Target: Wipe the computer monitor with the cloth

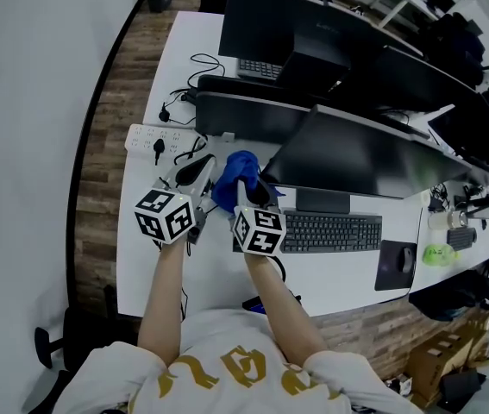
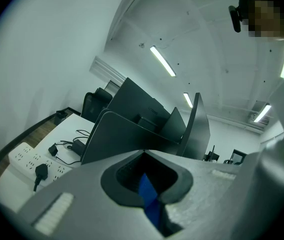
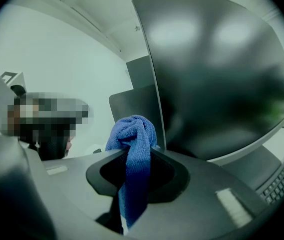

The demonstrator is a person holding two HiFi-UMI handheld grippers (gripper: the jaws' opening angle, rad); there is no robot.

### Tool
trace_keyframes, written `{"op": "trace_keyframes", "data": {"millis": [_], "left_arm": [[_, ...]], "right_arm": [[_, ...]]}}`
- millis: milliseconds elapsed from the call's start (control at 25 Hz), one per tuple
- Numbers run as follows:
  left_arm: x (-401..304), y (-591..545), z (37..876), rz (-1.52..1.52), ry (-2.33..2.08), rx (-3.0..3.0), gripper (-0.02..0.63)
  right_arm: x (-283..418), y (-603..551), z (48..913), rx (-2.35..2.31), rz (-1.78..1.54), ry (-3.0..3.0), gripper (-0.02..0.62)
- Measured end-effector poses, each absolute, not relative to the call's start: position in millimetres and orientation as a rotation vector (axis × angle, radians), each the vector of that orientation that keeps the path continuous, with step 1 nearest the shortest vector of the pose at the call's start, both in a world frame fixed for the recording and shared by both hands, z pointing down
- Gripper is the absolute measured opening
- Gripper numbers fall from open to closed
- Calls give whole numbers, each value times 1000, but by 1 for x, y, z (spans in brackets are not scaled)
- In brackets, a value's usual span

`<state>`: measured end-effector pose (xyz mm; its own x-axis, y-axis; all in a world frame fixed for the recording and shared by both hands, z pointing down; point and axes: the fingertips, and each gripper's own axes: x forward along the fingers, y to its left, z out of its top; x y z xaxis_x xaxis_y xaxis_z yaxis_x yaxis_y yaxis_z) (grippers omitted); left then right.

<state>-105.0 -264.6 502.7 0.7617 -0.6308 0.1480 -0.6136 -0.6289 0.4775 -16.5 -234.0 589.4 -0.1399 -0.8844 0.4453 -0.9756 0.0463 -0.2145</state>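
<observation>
Right gripper (image 3: 131,156) and, seemingly, left gripper (image 2: 147,171) tight on one cloth (image 3: 131,131) beside one monitor (image 3: 217,74)

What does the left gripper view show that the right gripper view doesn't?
Only the left gripper view shows the white power strip and the ceiling lights. Only the right gripper view shows the front of the monitor and the keyboard. Both show the blue cloth pinched between that gripper's own jaws.

cloth (image 3: 131,144): fuzzy terry fabric | monitor (image 3: 217,74): smooth, softly reflective screen | desk (image 1: 141,253): smooth matt top | floor (image 1: 110,119): wood planks
</observation>
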Motion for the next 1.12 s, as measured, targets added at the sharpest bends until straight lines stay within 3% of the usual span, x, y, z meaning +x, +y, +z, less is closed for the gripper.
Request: {"op": "trace_keyframes", "data": {"millis": [1120], "left_arm": [[-98,-265,514,-16,-924,2432,0]], "right_arm": [[6,-210,664,1979,1178,-1985,109]]}}
